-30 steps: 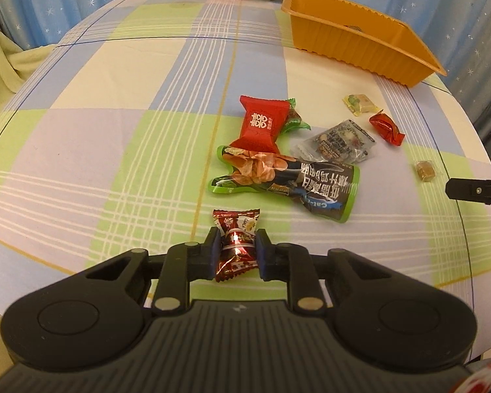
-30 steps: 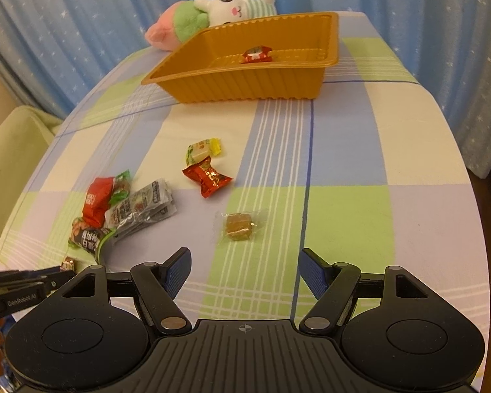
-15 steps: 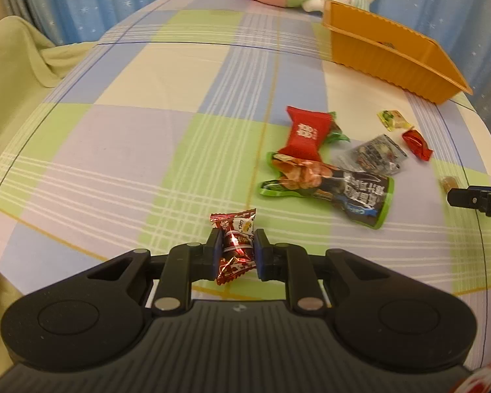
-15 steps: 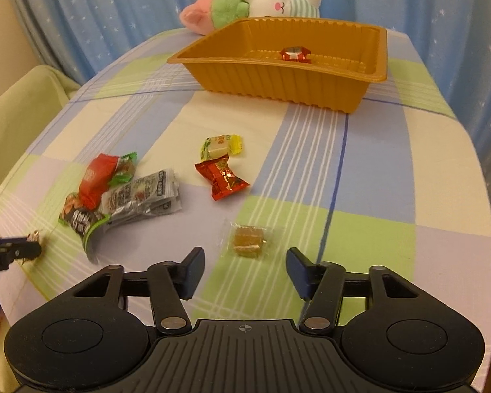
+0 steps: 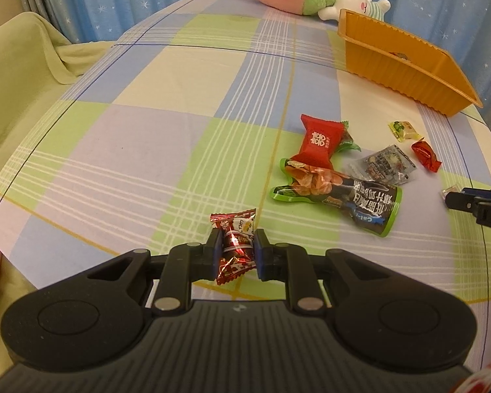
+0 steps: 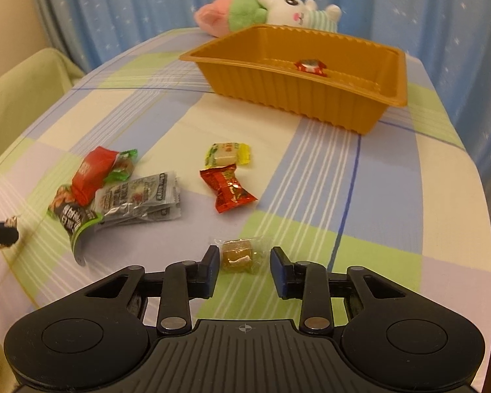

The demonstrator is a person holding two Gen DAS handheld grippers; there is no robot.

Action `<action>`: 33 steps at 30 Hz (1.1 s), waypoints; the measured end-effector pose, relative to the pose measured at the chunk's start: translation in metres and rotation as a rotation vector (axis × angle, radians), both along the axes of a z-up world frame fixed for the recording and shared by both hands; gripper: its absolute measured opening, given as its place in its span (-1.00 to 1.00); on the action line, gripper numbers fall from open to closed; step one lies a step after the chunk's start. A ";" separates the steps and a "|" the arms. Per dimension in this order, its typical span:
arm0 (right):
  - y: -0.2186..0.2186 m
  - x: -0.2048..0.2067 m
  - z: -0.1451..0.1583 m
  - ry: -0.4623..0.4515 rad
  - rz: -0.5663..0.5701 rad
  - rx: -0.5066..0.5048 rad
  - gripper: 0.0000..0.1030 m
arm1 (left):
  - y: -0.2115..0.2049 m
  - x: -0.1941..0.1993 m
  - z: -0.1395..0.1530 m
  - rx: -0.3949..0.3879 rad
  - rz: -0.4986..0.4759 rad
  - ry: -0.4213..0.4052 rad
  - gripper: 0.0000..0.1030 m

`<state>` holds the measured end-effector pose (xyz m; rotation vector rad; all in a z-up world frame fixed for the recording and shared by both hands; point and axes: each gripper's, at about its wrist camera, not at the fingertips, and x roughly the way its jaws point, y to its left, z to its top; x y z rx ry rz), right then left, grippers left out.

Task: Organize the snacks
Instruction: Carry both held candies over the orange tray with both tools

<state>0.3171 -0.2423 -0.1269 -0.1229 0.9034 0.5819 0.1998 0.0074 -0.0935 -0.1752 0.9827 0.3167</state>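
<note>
Plush rabbit [image 6: 291, 11] against blue curtain [image 6: 121, 3]

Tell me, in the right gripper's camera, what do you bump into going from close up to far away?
Right gripper, jaws closing around the clear-wrapped brown candy → red candy → yellow-green candy → orange tray → plush toy.
</note>
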 end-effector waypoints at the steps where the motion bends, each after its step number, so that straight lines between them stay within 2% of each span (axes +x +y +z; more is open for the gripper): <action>1: 0.000 -0.001 0.000 -0.005 0.010 0.004 -0.41 | -0.001 0.000 0.001 0.002 -0.001 -0.001 -0.65; 12: -0.004 -0.001 0.007 -0.008 0.030 0.057 -0.48 | -0.005 0.005 0.014 0.016 -0.030 -0.017 -0.65; 18: -0.009 0.002 0.022 -0.016 -0.016 0.085 -0.48 | -0.004 0.023 0.026 0.022 -0.096 -0.042 -0.65; 26: -0.025 0.019 0.052 -0.045 -0.132 0.134 -0.48 | -0.012 0.077 0.052 0.044 -0.259 -0.105 -0.65; 33: -0.044 0.052 0.077 -0.088 -0.235 0.180 -0.48 | -0.029 0.139 0.072 0.050 -0.386 -0.168 -0.65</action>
